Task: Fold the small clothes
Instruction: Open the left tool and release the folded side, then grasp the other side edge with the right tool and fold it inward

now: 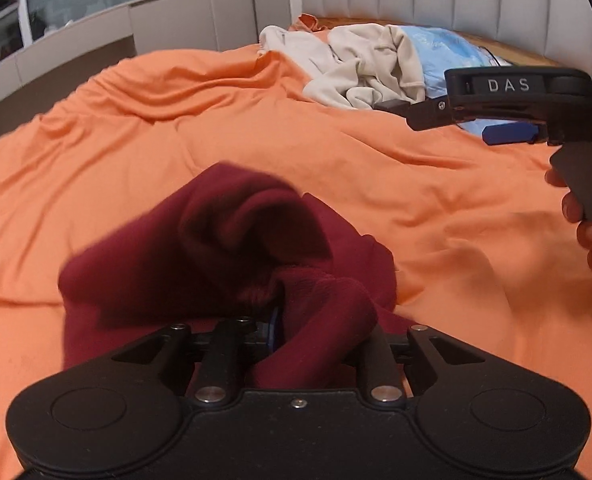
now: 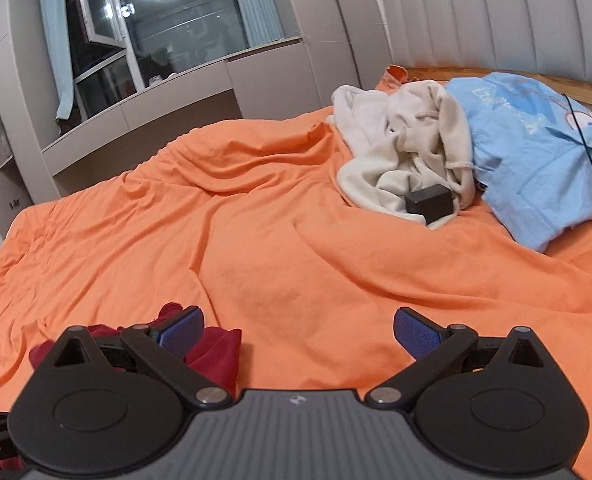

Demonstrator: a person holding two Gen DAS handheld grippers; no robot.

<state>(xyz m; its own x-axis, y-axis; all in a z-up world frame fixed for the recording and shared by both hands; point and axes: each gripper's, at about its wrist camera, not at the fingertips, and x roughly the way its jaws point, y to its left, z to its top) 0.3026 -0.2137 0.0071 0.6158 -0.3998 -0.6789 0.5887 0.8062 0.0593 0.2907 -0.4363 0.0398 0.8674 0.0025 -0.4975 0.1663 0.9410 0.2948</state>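
A bedroom with a padded grey headboard point(image 2: 496, 20) at the far right and a dark window point(image 2: 183, 16) over a grey built-in cabinet point(image 2: 143, 116) at the far left. The bed is covered by a rumpled orange sheet point(image 1: 255, 120) that fills most of both views.

Near the middle, a dark red knitted garment point(image 1: 235, 248) lies bunched in front of the left gripper point(image 1: 273, 320). Its jaws stand narrow and the red cloth is gathered between and over them, so the fingers are almost wholly hidden; the cloth appears to be pinched there. In the right wrist view a corner of the same garment shows at the near left, behind that gripper's left finger.

The right gripper point(image 2: 298, 330) has its jaws wide apart, blue pads point(image 2: 416, 332) showing, with only bare sheet between them. In the left wrist view it sits at the right, held by a hand point(image 1: 584, 216) whose fingers wrap the trigger, above the sheet and apart from the red garment.

At the far right of the bed lies a crumpled cream-coloured garment point(image 2: 400, 148), with a small black box point(image 2: 430, 202) resting at its near edge. Just right of it is a light blue printed cloth point(image 2: 536, 152), crossed by a thin black cable point(image 2: 588, 136)
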